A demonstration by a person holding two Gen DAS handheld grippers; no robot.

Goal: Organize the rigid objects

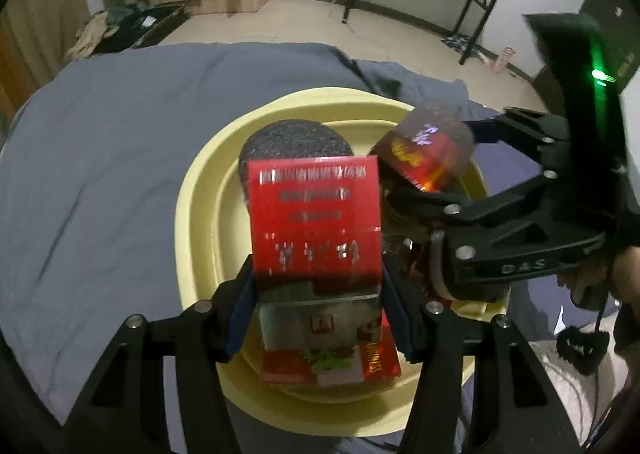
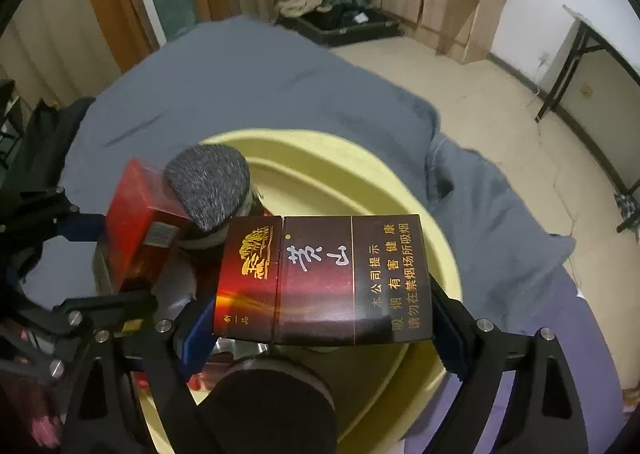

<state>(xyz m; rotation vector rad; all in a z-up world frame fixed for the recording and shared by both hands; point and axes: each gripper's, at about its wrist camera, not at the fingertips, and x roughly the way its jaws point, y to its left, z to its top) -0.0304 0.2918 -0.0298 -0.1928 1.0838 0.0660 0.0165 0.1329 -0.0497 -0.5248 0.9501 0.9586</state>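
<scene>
A yellow basin (image 1: 200, 189) sits on the grey-blue bed (image 1: 100, 141)

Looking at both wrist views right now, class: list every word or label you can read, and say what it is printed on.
"本公司提示 吸烟有害健康 请勿在禁烟场所吸烟": dark red cigarette pack between the right gripper fingers.
"新一品": same pack, lower left corner.
"DAS": right gripper body, left wrist view.
"HAPPINESS": red carton in the yellow basin.
Bright red pack in the left gripper: print too blurred.

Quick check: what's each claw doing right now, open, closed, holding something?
Left claw: a red pack sits between its jaws over the yellow basin; grip cannot be told.
Right claw: closed on a dark red pack.
</scene>
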